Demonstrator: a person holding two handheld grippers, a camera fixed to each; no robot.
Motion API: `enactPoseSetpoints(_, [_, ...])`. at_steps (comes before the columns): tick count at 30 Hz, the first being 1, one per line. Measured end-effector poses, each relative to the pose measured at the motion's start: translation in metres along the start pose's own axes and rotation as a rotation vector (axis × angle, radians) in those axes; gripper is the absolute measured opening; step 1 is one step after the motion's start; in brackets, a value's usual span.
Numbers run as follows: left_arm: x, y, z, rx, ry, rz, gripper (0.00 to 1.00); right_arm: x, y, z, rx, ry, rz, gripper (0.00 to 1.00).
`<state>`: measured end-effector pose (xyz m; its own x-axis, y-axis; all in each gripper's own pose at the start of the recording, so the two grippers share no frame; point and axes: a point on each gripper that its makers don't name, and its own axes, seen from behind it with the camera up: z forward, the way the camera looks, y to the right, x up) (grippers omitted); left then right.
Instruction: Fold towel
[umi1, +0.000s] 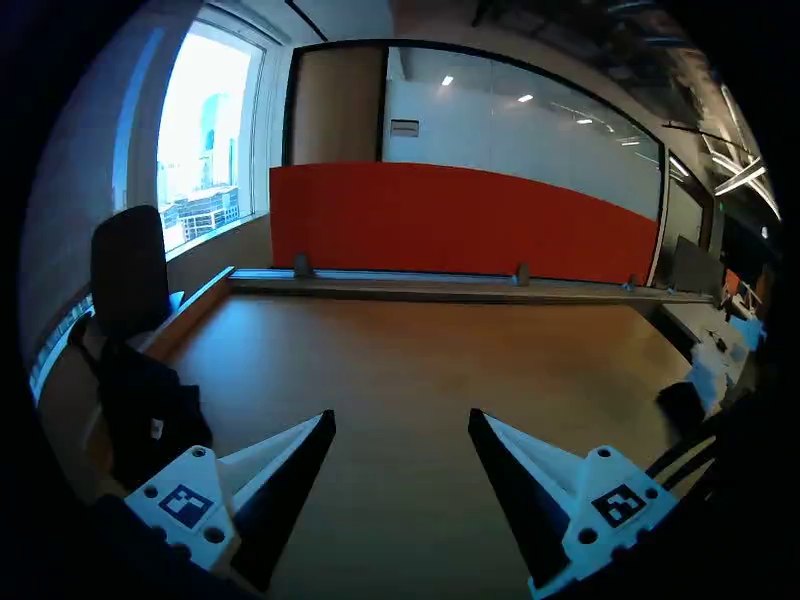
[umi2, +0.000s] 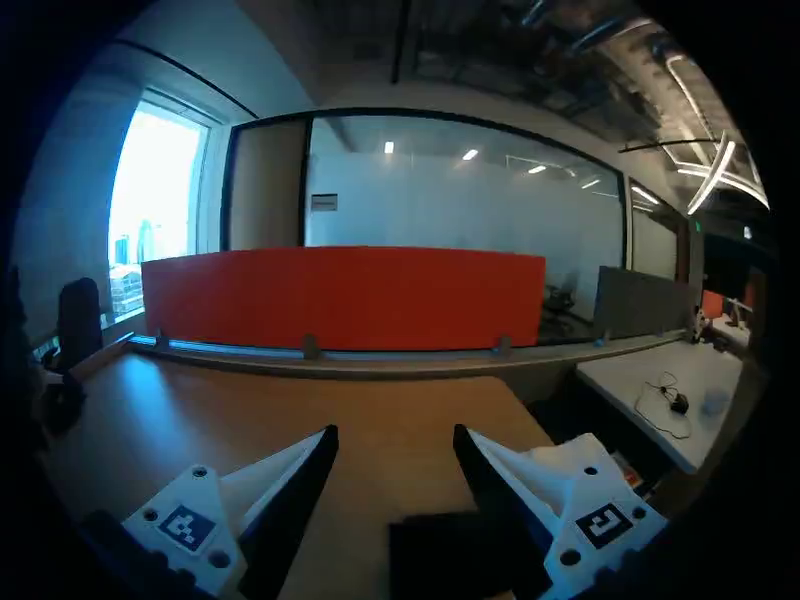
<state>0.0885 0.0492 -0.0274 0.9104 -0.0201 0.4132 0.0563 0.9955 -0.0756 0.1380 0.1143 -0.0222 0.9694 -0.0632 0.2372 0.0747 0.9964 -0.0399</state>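
Jaws of left gripper (umi1: 401, 414) and right gripper (umi2: 395, 430) stand apart, empty, held over the counter (umi1: 420, 340), presumably pre-grasp; dark flat item (umi2: 455, 550) beneath the right, possibly the towel; cannot confirm.

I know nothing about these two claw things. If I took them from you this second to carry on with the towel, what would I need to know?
Left gripper: open, holding nothing, raised over the brown wooden table.
Right gripper: open, holding nothing.
Towel: a dark flat rectangular piece lies on the table just below the right gripper. It is probably the towel, but the view is too dim to be sure or to see any folds.
Done: nothing gripped so far.
Left: probably lower both grippers, pinch an edge and fold.
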Motion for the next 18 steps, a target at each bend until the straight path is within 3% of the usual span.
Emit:
enactPoseSetpoints(9, [0.017, -0.013, 0.003, 0.008, 0.055, -0.009, 0.99, 0.018, -0.062, 0.006, 0.059, 0.043, -0.028, 0.89])
enactPoseSetpoints(18, [0.033, -0.023, 0.004, 0.009, 0.109, -0.007, 0.99, 0.040, -0.115, 0.010, 0.071, 0.092, -0.029, 0.89])
